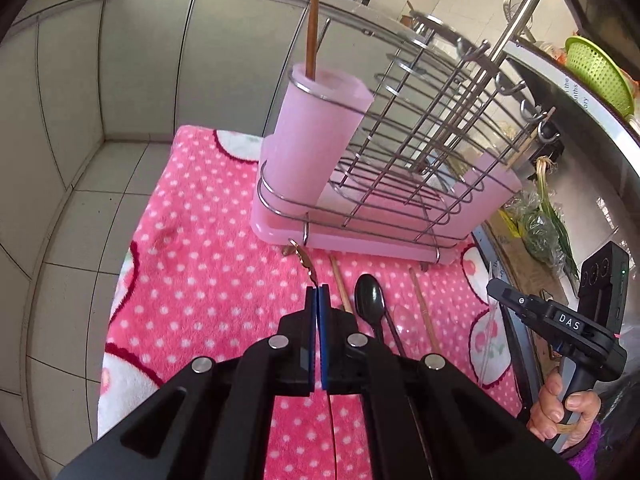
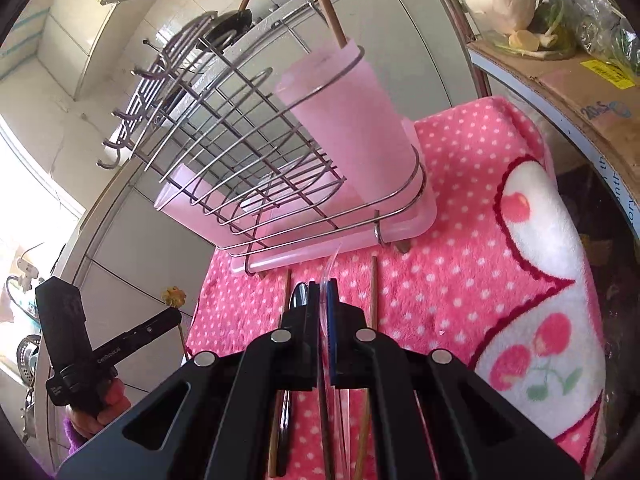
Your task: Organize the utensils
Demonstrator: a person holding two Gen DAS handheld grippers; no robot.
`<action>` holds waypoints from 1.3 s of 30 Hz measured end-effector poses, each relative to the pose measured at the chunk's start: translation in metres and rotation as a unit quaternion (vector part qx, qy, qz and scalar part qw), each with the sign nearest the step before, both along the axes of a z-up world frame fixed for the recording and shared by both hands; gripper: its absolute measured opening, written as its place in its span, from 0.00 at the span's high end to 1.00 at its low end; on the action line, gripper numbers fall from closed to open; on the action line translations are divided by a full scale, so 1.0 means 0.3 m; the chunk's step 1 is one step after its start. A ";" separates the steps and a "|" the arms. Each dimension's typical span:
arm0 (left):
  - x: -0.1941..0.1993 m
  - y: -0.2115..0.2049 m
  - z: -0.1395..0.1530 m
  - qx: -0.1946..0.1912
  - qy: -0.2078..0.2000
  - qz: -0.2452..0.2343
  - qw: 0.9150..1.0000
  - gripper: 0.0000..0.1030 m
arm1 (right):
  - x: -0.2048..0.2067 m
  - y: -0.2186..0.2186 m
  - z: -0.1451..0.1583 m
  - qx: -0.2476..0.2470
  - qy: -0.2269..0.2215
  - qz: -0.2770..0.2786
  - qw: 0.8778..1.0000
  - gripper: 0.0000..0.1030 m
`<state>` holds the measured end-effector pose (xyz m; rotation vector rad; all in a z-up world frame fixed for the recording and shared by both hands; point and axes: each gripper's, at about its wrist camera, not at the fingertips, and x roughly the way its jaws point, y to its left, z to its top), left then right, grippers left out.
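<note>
The left hand-held gripper (image 1: 318, 292) is seen closed on a thin copper-coloured utensil (image 1: 303, 258), only whose tip is shown past the pads; its shaft is hidden under the gripper body. In the right wrist view a yellowish ornament (image 2: 175, 296) is seen beyond that gripper, though its link to the utensil cannot be made out. The right hand-held gripper (image 2: 324, 292) is closed on a clear plastic utensil (image 2: 333, 262), which is hard to make out against the pink dotted towel (image 1: 200, 280). A black spoon (image 1: 370, 296) and wooden chopsticks (image 1: 424, 312) are laid on the towel just in front of the pink-based wire rack (image 1: 400, 160), partly covered by the gripper bodies. One brown stick (image 1: 313, 20) is stood in the rack's pink cup (image 1: 316, 132), its top cut off by the frame edge. "DAS" is read on the right gripper's body. Print on a cardboard box (image 2: 580, 92) at the right is too warped to be read.
</note>
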<state>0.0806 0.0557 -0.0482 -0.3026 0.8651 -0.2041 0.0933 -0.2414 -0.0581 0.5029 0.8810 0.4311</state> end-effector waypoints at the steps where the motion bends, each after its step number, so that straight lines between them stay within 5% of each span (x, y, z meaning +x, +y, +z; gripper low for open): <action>1: -0.012 0.000 0.017 0.000 -0.011 -0.001 1.000 1.00 | -0.009 -0.001 0.010 -0.001 -0.006 0.000 1.000 0.96; 22: -0.088 0.018 0.359 0.013 -0.192 0.009 0.981 1.00 | -0.082 -0.059 0.393 -0.020 -0.176 -0.053 0.983 0.96; 34: -0.006 0.048 0.509 0.010 -0.241 0.028 0.970 0.99 | 0.007 -0.094 0.603 0.007 -0.209 -0.062 0.976 0.96; 39: 0.005 0.064 0.486 0.000 -0.237 0.023 0.971 0.99 | 0.038 0.004 0.496 -0.065 -0.163 0.009 0.984 0.96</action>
